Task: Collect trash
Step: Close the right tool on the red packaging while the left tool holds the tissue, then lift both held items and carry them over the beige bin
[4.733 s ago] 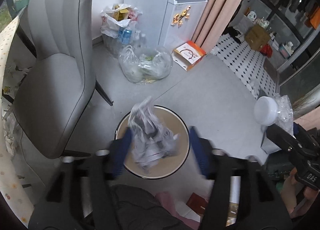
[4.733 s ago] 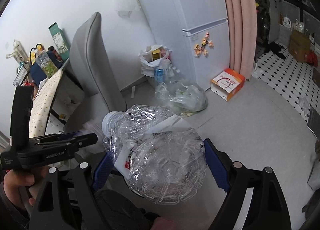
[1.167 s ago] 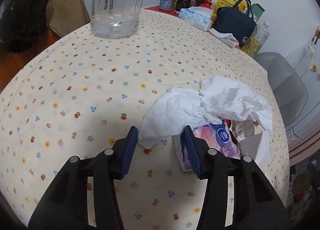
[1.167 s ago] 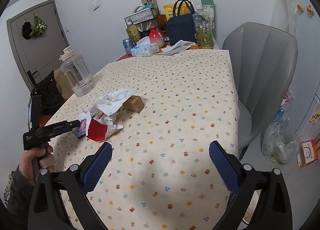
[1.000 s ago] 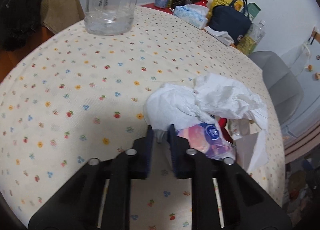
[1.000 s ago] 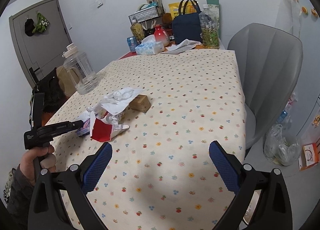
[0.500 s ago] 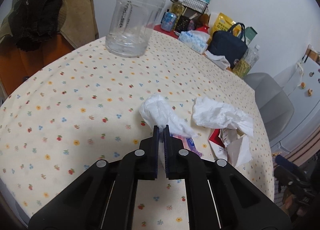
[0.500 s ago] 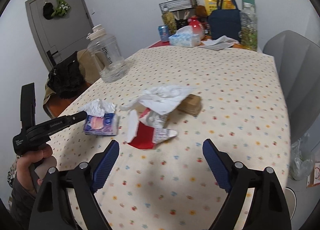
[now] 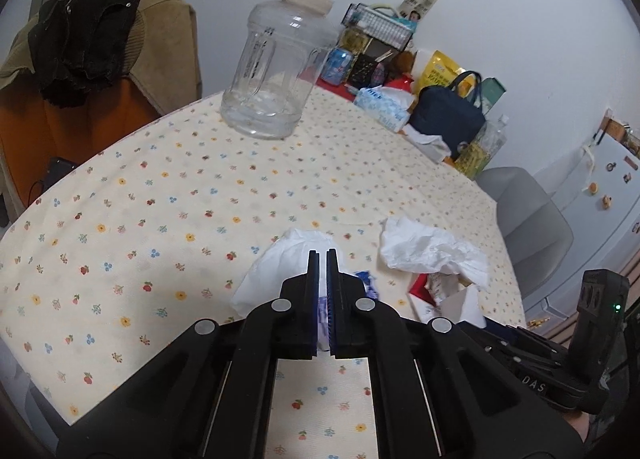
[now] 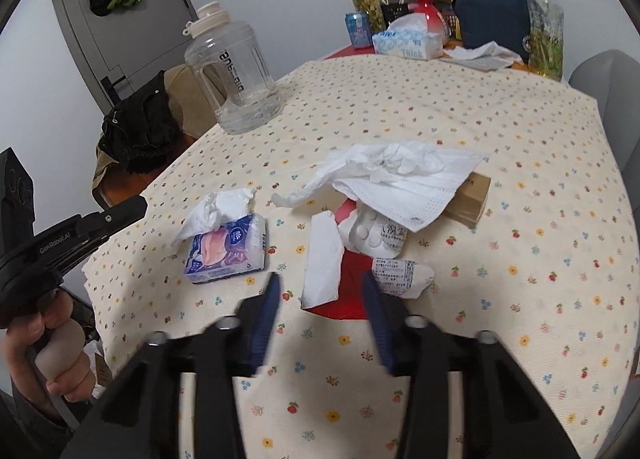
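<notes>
Hovering low over the flowered tablecloth (image 10: 520, 299), the right gripper (image 10: 320, 291) is spread wide, its blue pads bracketing the near end of a torn white paper strip (image 10: 322, 259) that lies on a red wrapper (image 10: 344, 299). Just beyond its tips sits the rest of the pile: a crumpled printed packet (image 10: 384, 251), a face mask and tissue (image 10: 400, 179) draped over a brown box (image 10: 472, 195).

Off to its left, the left gripper (image 9: 323, 259) is clenched with only a thin slit between the pads. From its own camera a white tissue (image 9: 280, 263) spreads right in front of and under the tips, and a sliver of purple shows in the gap, but whether anything is truly pinched cannot be told. From the right camera that gripper appears to stand apart from the tissue pack (image 10: 226, 251), which rests on the cloth with its tissue sticking up.

Risks from here, as I judge them: the strip and wrapper are thin and flat, so pads closing from above may slide over them or bunch the tablecloth instead. Grabbing only the strip would leave the wrapper and packet behind. If the left gripper holds just one loose sheet, lifting would pull it free and leave the pack on the table. The clear water jug (image 10: 236, 71) is well beyond both, out of harm.
</notes>
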Available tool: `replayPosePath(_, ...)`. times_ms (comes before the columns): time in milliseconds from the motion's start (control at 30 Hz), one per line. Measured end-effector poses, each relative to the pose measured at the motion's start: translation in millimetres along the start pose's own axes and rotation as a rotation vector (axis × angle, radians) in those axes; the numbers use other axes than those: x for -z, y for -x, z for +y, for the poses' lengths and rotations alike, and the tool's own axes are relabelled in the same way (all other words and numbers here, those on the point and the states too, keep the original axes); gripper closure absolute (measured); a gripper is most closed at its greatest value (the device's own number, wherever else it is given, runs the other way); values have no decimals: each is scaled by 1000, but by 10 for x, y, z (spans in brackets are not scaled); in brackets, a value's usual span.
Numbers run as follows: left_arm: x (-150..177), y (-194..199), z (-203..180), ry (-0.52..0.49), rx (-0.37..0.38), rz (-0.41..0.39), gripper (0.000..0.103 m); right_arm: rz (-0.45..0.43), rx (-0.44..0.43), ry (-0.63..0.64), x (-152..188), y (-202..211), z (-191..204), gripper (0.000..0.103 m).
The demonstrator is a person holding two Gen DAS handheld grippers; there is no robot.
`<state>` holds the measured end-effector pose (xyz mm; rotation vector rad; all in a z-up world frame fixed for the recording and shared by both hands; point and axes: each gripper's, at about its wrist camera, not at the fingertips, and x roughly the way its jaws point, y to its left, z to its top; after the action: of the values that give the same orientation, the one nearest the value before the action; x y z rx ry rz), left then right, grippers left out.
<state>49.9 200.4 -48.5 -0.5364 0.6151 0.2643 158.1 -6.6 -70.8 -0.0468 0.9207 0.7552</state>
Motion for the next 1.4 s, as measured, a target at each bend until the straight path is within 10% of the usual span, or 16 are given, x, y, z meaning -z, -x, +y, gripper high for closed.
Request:
replayPosePath(33, 9, -62, 44, 18, -1, 27, 92, 15, -14, -9, 7, -25, -16, 90)
replayPosePath(100, 26, -122, 91, 36, -5, 47, 52, 14, -25, -10, 28, -8, -28, 95)
replayPosePath(300, 97, -337, 162, 45, -54, 90, 49, -8, -28, -6, 105, 178, -60, 98)
replayPosePath(400, 135, -417, 189, 52, -63, 108, 52, -20, -30, -6, 120, 268, -83, 98)
replayPosePath(567, 152, -490, 242, 80, -61, 131, 100, -32, -33, -12, 155, 369, -118, 98)
replayPosePath(1400, -30, 110, -638, -50, 105, -25, 100, -136, 0, -96, 323, 1010, -516, 98)
